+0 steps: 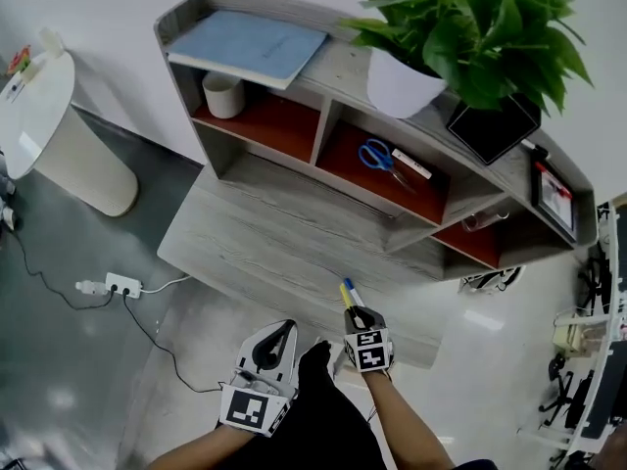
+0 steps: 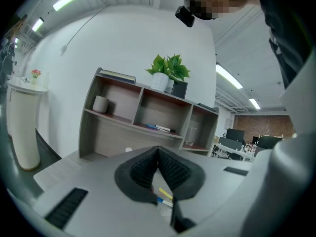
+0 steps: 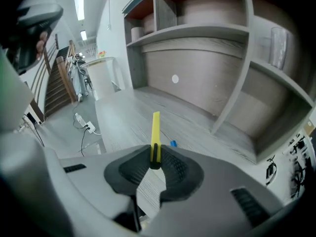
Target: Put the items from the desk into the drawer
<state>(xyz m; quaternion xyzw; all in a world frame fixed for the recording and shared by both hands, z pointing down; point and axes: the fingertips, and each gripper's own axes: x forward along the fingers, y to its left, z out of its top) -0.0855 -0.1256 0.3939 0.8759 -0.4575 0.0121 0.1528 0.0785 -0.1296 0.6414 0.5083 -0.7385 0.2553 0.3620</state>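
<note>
My right gripper is shut on a slim yellow utility knife, which sticks forward over the front edge of the grey wooden desk. A white pen with a blue cap lies on the desk just beside the knife. My left gripper hangs below the desk's front edge, left of the right one, shut with nothing in it. In the left gripper view the yellow knife shows under its jaws. No drawer is in view.
The shelf unit at the desk's back holds blue scissors, a marker, a white cup, a glass, a blue folder and a potted plant. A power strip lies on the floor.
</note>
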